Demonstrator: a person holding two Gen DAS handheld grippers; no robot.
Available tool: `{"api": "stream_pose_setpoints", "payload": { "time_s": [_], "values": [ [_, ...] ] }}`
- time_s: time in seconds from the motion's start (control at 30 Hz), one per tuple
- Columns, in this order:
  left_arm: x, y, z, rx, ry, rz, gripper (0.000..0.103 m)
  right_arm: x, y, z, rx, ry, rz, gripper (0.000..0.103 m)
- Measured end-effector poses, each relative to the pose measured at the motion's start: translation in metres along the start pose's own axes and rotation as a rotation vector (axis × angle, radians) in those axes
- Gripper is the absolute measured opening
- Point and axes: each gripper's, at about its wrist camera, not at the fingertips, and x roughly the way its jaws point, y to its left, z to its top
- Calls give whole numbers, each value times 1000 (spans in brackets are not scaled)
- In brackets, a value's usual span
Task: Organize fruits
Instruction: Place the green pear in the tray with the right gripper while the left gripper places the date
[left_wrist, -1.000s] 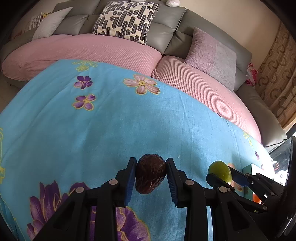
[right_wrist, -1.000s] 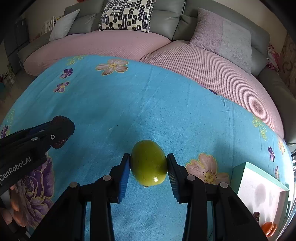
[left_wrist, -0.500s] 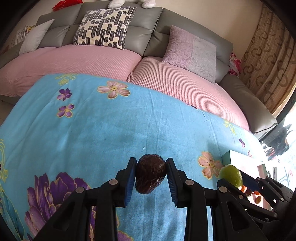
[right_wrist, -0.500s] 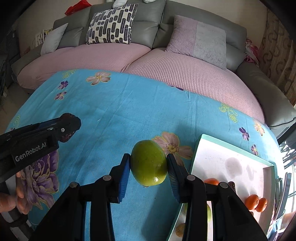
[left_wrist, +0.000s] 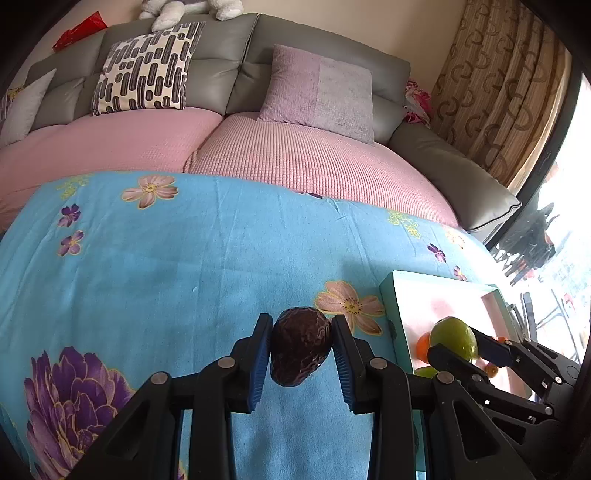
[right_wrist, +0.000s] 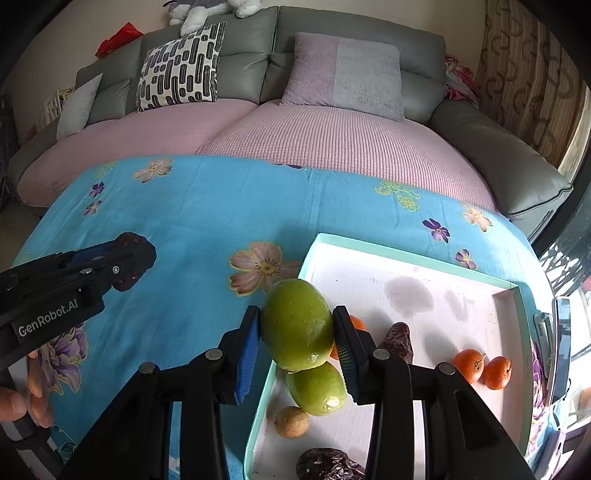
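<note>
Both fruits are picked up and in carriage toward the tray (right_wrist: 413, 260), so the step in hand looks like delivery, with release not yet made; the right tool (right_wrist: 297, 334) pinches a green fruit (right_wrist: 297, 328) between its blue pads, jaws spread only as far as the fruit's width, held at centre frame over the tray's left rim and above a second green fruit (right_wrist: 317, 387) lying in the tray; the left tool (left_wrist: 301, 349) likewise pinches a dark wrinkled fruit (left_wrist: 300, 345), held over the blue flowered cloth (left_wrist: 166, 266) on the surface, at lower centre of its view, with the tray at lower right, near but not beneath it; in the tray lie oranges (right_wrist: 482, 367) at right, a dark date-like piece (right_wrist: 397, 341) near centre, a small tan fruit (right_wrist: 291, 421) and another dark fruit (right_wrist: 328, 467) at the bottom edge; the next move, I judge, calls for the right tool to come further over a bare part of the tray, lower, and open clear of the fruit beneath; the left tool would then have to travel rightward to the tray; a rounded fruit may roll once let go.
</note>
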Motion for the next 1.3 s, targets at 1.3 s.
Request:
{"api": "stream_pose_setpoints", "payload": {
  "time_s": [1.3],
  "values": [
    [81,-138,13,311,131,-74,35,30,-156,-22,327,16,-134,41]
  ]
}}
